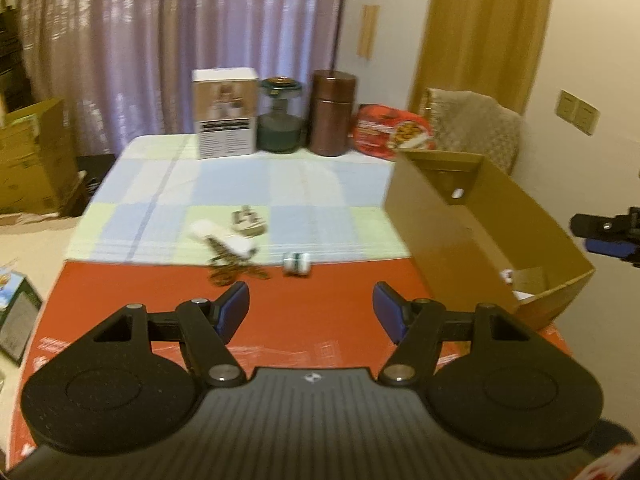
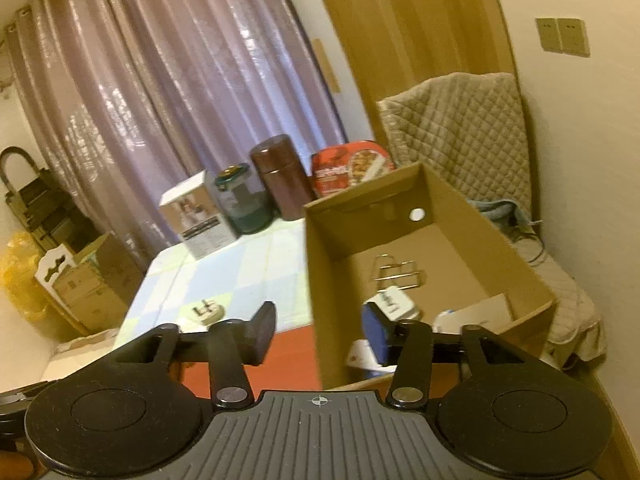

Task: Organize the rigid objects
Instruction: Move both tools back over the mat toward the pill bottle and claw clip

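Both claws empty, parted: right claw [image 2: 318,334] over box [image 2: 524,264]; left claw [image 1: 310,312] next takes spool [image 1: 297,265].

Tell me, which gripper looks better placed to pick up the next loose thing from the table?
Probably the left gripper: it is open, empty and faces the small white-and-green item, the white plug and other bits. The right gripper, also empty, straddles the wall of the cardboard box.

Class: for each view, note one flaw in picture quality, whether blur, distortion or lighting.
Left wrist view: motion blur smears the small items on the table; dim, warm light. Right wrist view: fisheye bends the curtain and door frame; the cardboard box looks soft.
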`<state>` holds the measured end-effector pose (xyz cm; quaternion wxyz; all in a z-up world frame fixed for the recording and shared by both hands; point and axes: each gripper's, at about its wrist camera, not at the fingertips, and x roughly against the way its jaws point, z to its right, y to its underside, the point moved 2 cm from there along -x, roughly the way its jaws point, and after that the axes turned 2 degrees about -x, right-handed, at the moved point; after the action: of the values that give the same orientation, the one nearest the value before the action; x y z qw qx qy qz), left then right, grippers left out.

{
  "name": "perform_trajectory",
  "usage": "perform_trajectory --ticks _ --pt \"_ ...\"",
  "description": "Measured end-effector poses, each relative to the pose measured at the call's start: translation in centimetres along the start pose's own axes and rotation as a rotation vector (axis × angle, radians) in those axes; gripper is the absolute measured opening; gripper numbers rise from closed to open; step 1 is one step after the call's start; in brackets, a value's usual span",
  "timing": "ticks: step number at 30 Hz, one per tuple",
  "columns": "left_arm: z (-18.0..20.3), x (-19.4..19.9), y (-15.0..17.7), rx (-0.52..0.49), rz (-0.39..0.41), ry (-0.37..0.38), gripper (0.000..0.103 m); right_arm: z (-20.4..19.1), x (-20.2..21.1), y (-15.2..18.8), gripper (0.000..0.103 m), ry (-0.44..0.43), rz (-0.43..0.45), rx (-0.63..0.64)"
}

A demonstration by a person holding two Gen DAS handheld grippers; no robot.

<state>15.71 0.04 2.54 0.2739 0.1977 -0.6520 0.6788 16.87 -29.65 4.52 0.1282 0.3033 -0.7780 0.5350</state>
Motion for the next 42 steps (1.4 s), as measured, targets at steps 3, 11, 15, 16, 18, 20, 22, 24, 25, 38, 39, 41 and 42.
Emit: perform_trajectory --ticks 3,11,15,16,18,20,22,24,25,38,39,41,42 --pt "-1.9 0.8 0.5 0.021 0.001 -0.04 0.068 -1.5 -0.1 0.3 0.067 -0.022 -0.004 0.02" --pt "-5.4 1.5 1.1 0.072 0.002 -0.091 0.075 -4.9 -1.2 1.6 0.076 -0.079 -0.043 0.067" --pt "-6.1 1.4 1.1 0.072 0.002 -0.105 0.078 -6.3 -2.0 2.5 0.076 -0.095 -0.064 0.087" --pt "-6.1 1.4 1.1 0.07 0.002 -0.108 0.079 -6.5 -2.3 2.7 0.076 -0.097 -0.069 0.089" --pt "-6.3 1.3 1.1 0.066 0.002 -0.112 0.079 -6.9 -2.7 3.0 0.077 -0.103 -0.078 0.092" --pt "-6.6 1.1 1.2 0.07 0.0 -0.112 0.079 -7.3 -3.2 3.3 0.077 -0.107 -0.086 0.098" --pt "-6.8 1.0 1.3 0.072 0.001 -0.111 0.079 -7.5 -3.6 3.4 0.077 -0.108 -0.094 0.103" --pt "-7.1 0.7 1.4 0.07 -0.003 -0.112 0.079 -7.8 -3.9 3.6 0.077 -0.111 -0.099 0.108" --pt "-7.2 0.6 1.4 0.068 -0.004 -0.112 0.079 -8.0 -4.2 3.6 0.077 -0.111 -0.101 0.111" --pt "-9.6 -2.7 1.6 0.04 -0.023 -0.113 0.079 -10.4 -8.5 5.7 0.077 -0.109 -0.148 0.161" --pt "-9.9 -3.1 1.6 0.035 -0.026 -0.113 0.079 -10.5 -9.1 5.9 0.077 -0.106 -0.15 0.166" --pt "-10.2 -4.2 1.6 0.023 -0.032 -0.111 0.079 -10.8 -10.5 6.5 0.077 -0.097 -0.158 0.173" --pt "-10.4 -4.8 1.5 0.017 -0.034 -0.108 0.079 -10.9 -11.2 6.8 0.077 -0.093 -0.161 0.177"
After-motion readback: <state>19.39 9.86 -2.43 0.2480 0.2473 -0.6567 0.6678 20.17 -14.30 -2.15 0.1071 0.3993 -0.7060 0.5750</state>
